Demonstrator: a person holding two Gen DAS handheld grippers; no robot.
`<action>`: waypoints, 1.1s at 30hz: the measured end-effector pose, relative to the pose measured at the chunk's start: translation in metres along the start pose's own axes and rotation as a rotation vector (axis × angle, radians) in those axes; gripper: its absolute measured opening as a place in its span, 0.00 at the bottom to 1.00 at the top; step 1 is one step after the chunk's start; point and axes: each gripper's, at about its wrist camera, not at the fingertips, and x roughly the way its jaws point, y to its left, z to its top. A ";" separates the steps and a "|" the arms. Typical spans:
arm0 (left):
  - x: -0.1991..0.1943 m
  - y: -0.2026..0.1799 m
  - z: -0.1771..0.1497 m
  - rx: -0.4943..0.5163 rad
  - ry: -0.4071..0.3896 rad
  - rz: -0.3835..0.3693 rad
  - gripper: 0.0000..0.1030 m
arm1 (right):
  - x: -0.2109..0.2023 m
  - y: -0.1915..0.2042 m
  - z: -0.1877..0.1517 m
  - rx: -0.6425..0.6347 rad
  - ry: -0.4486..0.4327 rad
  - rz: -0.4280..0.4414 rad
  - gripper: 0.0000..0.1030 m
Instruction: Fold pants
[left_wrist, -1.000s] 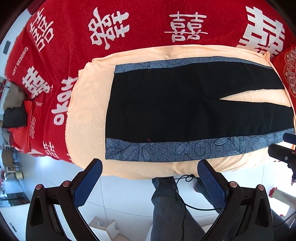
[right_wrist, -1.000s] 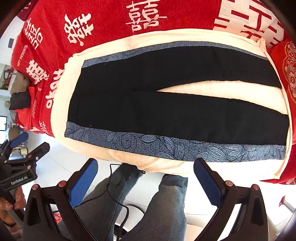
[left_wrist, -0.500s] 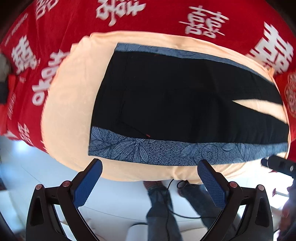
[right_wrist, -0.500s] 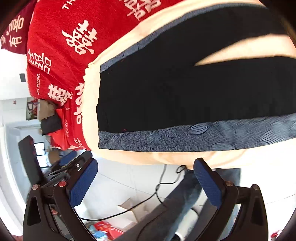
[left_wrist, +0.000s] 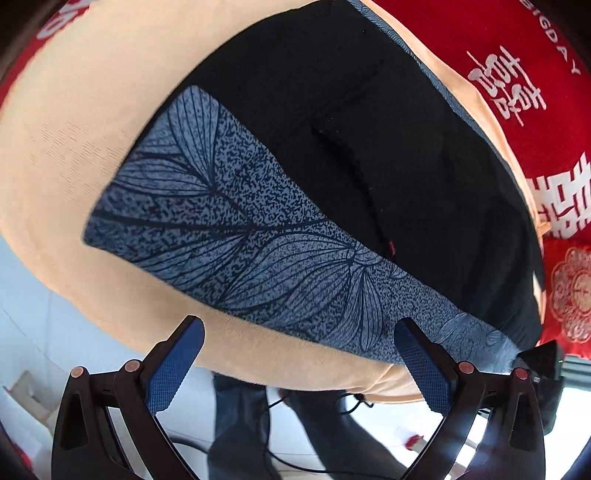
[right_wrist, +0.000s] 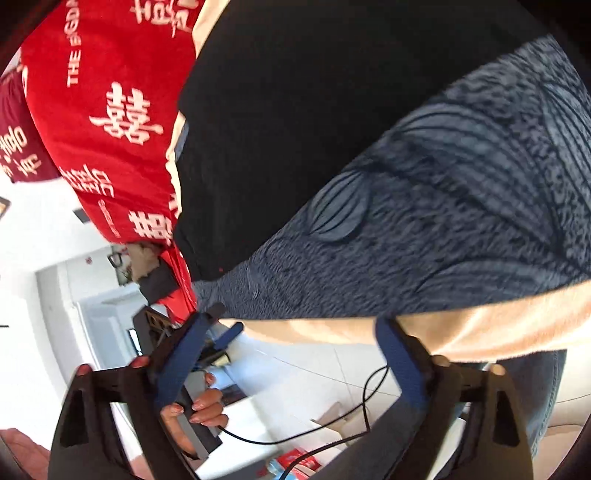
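Pants (left_wrist: 369, 147): black, with a blue-grey leaf-print stripe (left_wrist: 258, 243) down the side; you have them lying flat on a peach blanket (left_wrist: 74, 147). Your right view shows the same pants (right_wrist: 295, 129) much closer and blurred.

Blanket: spread over a red cover (left_wrist: 554, 129) printed with white characters; its rounded near edge hangs toward you over the pale floor (left_wrist: 22, 332).

Your left gripper (left_wrist: 299, 354): jaws spread wide, nothing between them. The blue pads (left_wrist: 173, 365) sit at the blanket's near edge, just short of the printed stripe close to the waist corner. The right pad overlaps the stripe in the view; whether it touches the cloth cannot be told.

Your legs (left_wrist: 240, 424): in jeans, seen below the blanket edge between the left jaws, with a black cable (left_wrist: 332, 400) beside them.

Stripe in the right view (right_wrist: 443, 221): fills most of the frame, with the peach blanket edge (right_wrist: 480, 328) directly under it.

Your right gripper (right_wrist: 291, 354): jaws apart and have just been closing a little, yet no cloth is between the pads. The right pad (right_wrist: 402, 365) lies against the blanket's near edge in the view; contact is not clear.

Your left hand (right_wrist: 195, 413): seen through the right camera, lower left, fingers wrapped around the other gripper's handle.

Red cover in the right view (right_wrist: 110, 110): off to the left of the pants, draping toward the floor.
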 end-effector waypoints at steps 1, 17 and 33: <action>0.002 -0.001 0.002 0.003 -0.003 -0.017 1.00 | 0.000 -0.004 0.002 0.018 0.000 0.025 0.85; -0.009 -0.015 0.026 0.004 -0.054 -0.126 0.67 | -0.004 -0.020 0.003 0.145 -0.087 0.211 0.15; -0.074 -0.077 0.109 0.048 -0.167 -0.210 0.19 | -0.054 0.141 0.107 -0.247 0.034 0.099 0.09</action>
